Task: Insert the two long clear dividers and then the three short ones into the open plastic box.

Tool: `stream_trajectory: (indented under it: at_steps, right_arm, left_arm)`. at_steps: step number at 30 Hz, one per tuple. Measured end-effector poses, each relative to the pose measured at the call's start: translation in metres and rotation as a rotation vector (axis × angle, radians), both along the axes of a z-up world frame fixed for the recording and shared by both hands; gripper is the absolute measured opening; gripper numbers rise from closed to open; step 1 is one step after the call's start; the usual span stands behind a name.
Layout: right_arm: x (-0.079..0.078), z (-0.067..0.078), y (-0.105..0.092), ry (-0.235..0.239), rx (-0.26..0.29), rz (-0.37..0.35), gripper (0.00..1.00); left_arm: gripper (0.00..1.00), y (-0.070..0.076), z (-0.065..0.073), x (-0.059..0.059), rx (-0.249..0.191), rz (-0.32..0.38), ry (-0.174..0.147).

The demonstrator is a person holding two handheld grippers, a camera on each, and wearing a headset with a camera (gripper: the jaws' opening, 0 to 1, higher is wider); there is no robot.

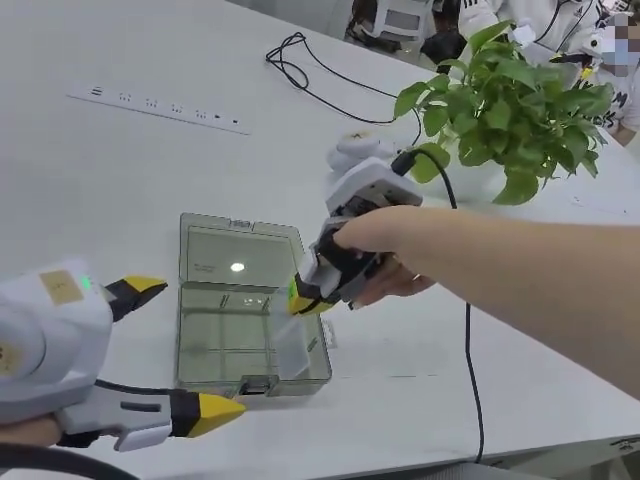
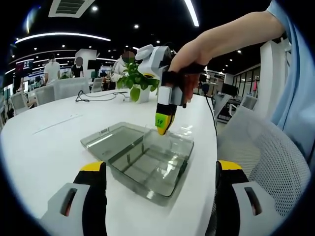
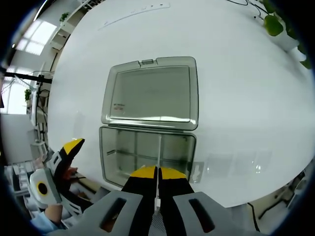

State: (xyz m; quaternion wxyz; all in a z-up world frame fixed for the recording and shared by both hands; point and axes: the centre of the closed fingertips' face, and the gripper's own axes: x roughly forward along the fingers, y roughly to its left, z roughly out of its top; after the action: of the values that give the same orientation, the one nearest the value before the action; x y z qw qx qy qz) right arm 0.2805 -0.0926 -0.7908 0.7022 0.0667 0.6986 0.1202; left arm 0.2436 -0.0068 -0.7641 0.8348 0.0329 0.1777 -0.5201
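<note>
The open clear plastic box (image 1: 205, 335) lies on the white table with its lid (image 1: 238, 258) folded back flat. My right gripper (image 1: 302, 302) is shut on a short clear divider (image 1: 291, 348) and holds it upright over the right part of the box base. The right gripper view shows the divider (image 3: 158, 153) edge-on, reaching into the base (image 3: 110, 147), where thin clear partitions stand. My left gripper (image 1: 188, 348) hangs open at the box's near left side, holding nothing. In the left gripper view, the box (image 2: 123, 147) lies ahead, with the right gripper (image 2: 164, 124) above it.
Loose clear dividers (image 3: 231, 162) lie flat on the table right of the box. A potted green plant (image 1: 510, 110) stands behind the right arm, and black cables (image 1: 300, 75) and a white power strip (image 1: 160, 107) lie farther back. A mesh chair (image 2: 266, 162) is beside the table.
</note>
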Motion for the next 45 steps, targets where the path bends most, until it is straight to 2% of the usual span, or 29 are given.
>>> stream_trajectory:
  at_steps: [3,9,12,22,29,45]
  right_arm:
    - [-0.002,0.0,0.001,0.003,-0.003,0.005,0.02]
    - [0.005,-0.005,-0.001,0.006,-0.003,0.011,0.02]
    - [0.002,-0.004,0.0,0.007,-0.005,0.015,0.02]
    - [-0.004,-0.005,0.008,-0.009,-0.009,0.036,0.02]
    - [-0.007,-0.013,0.013,-0.032,-0.028,0.08,0.02]
    - [-0.004,-0.021,0.012,-0.049,-0.051,0.123,0.03]
  left_arm:
    - [0.94,-0.001,0.0,0.0,-0.003,0.001,0.002]
    - [0.93,0.0,0.0,0.002,-0.004,0.005,0.002]
    - [0.93,0.002,-0.002,0.003,-0.001,0.007,0.006]
    - [0.93,0.003,-0.002,0.004,-0.004,0.015,0.008]
    - [0.93,0.005,-0.003,0.003,-0.001,0.018,0.009]
    - [0.92,0.007,-0.005,0.002,0.007,0.026,0.015]
